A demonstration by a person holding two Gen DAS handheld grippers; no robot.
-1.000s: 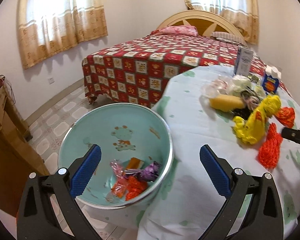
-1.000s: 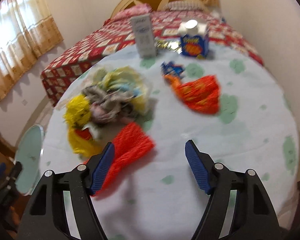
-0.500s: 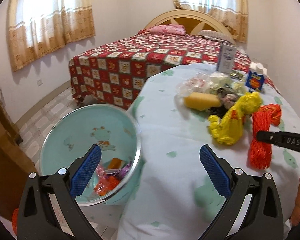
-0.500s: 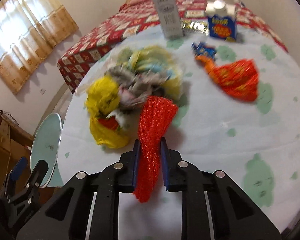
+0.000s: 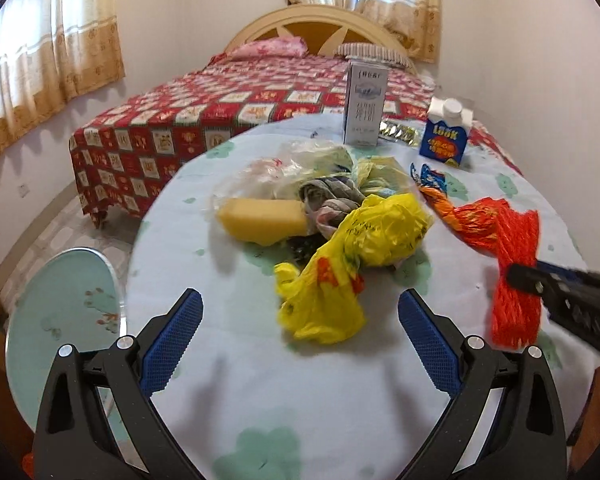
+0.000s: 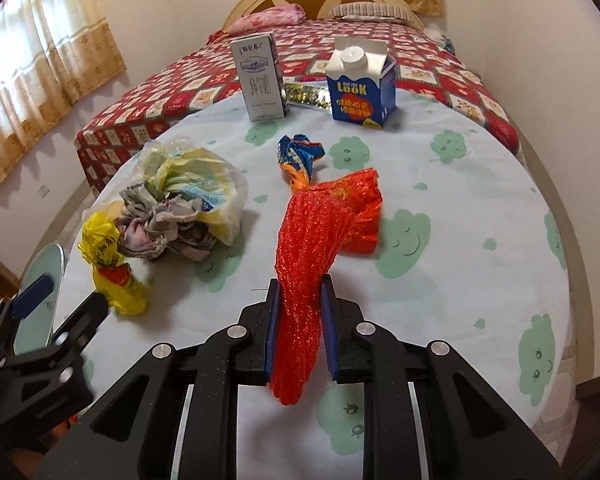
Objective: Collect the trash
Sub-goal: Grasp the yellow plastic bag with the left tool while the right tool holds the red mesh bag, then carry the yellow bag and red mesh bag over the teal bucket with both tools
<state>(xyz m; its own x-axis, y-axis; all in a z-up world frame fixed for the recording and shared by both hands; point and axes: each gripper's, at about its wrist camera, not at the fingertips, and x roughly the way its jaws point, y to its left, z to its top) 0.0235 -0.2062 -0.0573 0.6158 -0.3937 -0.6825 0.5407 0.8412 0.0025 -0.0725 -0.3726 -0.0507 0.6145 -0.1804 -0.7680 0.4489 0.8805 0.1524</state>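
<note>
Step in hand: pickup. Right gripper (image 6: 298, 308) clamped on red net bag (image 6: 316, 232), lifted beside table's (image 6: 460, 184) trash pile. Left gripper (image 5: 300, 344) wide open, empty, facing yellow bag (image 5: 356, 264). Next: carry net to bin (image 5: 68, 304), left of table.

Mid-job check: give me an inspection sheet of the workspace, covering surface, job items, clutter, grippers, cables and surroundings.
Surface: round table under a pale cloth with green prints.
Job's things: red mesh net, yellow bag, orange wrapper, crumpled bag pile, yellow sponge; teal bin beside the table.
Clutter: white carton and blue carton, both upright.
Grippers: right gripper clamps the net; left gripper open, empty.
Cables: nothing seen.
Surroundings: bed, curtains.
</note>
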